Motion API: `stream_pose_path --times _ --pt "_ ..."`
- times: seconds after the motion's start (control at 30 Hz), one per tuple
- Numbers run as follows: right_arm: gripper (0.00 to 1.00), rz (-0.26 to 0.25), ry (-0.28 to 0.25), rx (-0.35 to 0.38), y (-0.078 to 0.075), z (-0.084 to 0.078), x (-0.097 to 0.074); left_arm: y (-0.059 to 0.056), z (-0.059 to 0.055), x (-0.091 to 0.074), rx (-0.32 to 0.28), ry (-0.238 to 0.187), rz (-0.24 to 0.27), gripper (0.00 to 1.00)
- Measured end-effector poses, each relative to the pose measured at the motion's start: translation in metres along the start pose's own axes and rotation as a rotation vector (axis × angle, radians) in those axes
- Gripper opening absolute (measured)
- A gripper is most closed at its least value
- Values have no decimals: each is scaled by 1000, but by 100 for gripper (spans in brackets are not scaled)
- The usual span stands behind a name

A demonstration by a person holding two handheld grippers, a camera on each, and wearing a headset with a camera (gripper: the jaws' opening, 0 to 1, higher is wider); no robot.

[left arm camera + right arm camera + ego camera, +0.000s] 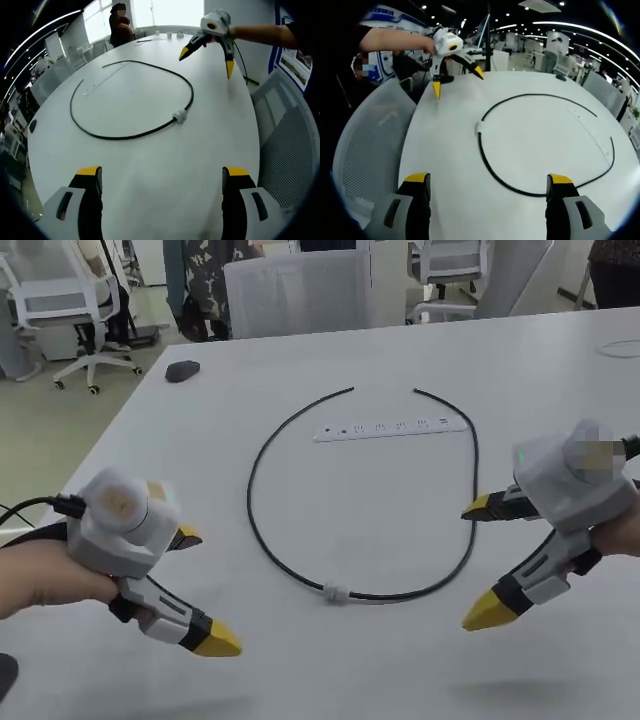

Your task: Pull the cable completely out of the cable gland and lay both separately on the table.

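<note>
A long black cable (250, 495) lies in a wide loop on the white table (400, 660), its two ends apart at the far side. A small white cable gland (335, 592) sits threaded on it at the near part of the loop, also seen as gland (179, 116) and gland (479, 127). My left gripper (205, 590) hovers open at the near left, jaws wide, nothing held. My right gripper (483, 560) hovers open at the near right, beside the cable's right curve. Each shows in the other's view: right gripper (207, 57), left gripper (457, 80).
A white power strip (391, 428) lies inside the loop's far part. A dark mouse (182, 370) rests at the table's far left. Office chairs (295, 290) stand beyond the far edge, and a mesh chair (372, 135) at the near side.
</note>
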State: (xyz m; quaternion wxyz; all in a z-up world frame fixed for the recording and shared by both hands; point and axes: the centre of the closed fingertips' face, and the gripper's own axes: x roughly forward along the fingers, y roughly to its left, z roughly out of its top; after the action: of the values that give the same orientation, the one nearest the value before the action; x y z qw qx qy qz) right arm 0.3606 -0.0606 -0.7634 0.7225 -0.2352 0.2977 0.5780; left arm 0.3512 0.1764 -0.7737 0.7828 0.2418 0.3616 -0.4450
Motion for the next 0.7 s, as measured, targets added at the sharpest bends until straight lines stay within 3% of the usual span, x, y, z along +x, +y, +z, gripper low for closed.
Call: stream_pose_path --times 0.7 --pt "95 -10 1 -1 0 2 -2 2 3 -1 -3 -8 2 100"
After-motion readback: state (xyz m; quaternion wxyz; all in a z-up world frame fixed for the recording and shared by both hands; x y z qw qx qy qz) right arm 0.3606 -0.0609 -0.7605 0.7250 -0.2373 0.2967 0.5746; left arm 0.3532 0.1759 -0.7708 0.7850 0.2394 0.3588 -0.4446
